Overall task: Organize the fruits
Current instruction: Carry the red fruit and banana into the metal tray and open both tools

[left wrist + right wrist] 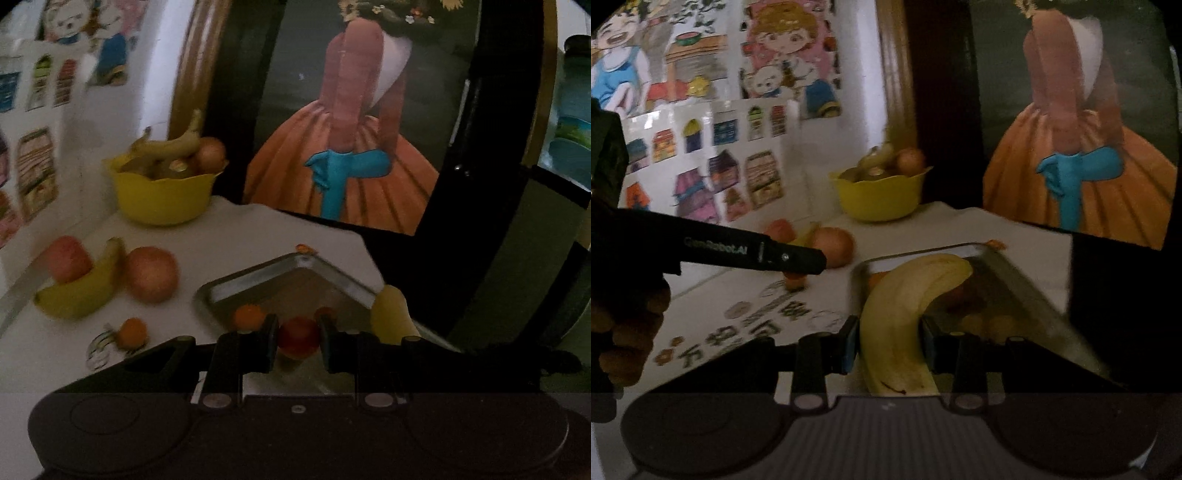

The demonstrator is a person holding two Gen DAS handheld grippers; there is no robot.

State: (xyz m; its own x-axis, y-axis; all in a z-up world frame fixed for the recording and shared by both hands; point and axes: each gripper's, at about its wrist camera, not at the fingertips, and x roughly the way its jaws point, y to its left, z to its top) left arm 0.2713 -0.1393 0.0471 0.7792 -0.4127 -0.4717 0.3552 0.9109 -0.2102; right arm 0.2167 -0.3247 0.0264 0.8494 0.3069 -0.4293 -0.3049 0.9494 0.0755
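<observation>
The right gripper (890, 347) squeezes a yellow banana (905, 321) over the metal tray (1027, 291). The left gripper (298, 339) has its two fingers close on each side of a small red fruit (298, 336) above the same tray, which has a small orange fruit (249, 315) inside. On the white table (258, 229) past the tray lie another banana (81, 291), two apples (150, 275) and a little orange (132, 332). Farthest back, the yellow bowl (166, 195) holds a browning banana (173, 146), a round apple-like fruit (209, 153) and other fruit too blurry to name.
</observation>
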